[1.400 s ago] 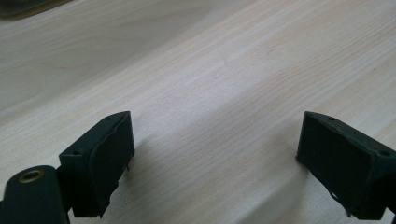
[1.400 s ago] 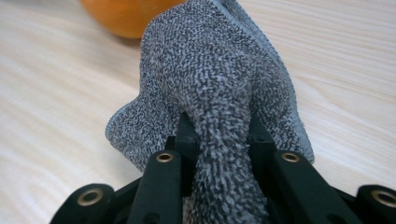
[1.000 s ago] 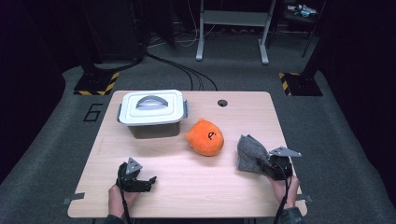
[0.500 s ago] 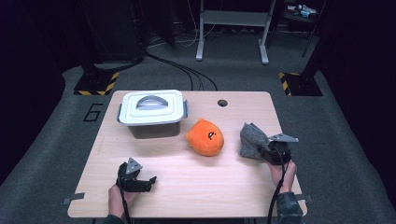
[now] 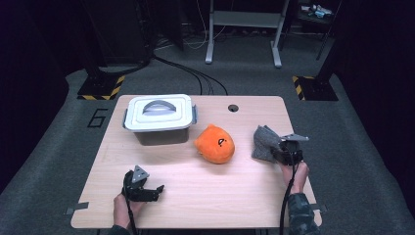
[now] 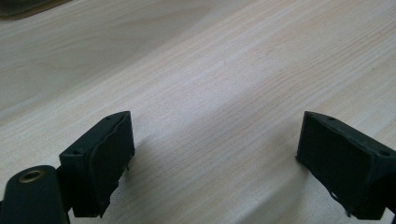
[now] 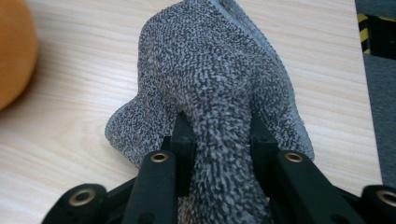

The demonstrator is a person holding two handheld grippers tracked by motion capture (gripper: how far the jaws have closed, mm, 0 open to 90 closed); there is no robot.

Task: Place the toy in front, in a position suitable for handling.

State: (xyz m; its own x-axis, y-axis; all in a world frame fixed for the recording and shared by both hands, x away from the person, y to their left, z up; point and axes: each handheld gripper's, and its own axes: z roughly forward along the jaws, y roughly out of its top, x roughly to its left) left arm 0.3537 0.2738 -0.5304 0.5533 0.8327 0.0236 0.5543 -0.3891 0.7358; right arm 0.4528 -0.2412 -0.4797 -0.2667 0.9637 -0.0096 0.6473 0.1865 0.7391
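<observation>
Wooden table (image 5: 195, 205); right gripper (image 7: 218, 140) pinches grey cloth (image 7: 219, 74), jaw tips buried; left gripper (image 6: 215, 154) gapes wide

On the bench (image 5: 205, 196), the plush toy (image 5: 215, 143) sits mid-surface. The lidded box (image 5: 159, 119) stands behind and left of the toy; the cloth (image 5: 264, 143) lies right of it. The left gripper (image 5: 154, 190) rests in front and left of the toy, and the right gripper (image 5: 279, 152) sits at the cloth.

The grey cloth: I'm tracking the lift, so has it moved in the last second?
Yes. The grey cloth, pinched in the right gripper, has shifted slightly away from the person, toward the table's far edge.
</observation>
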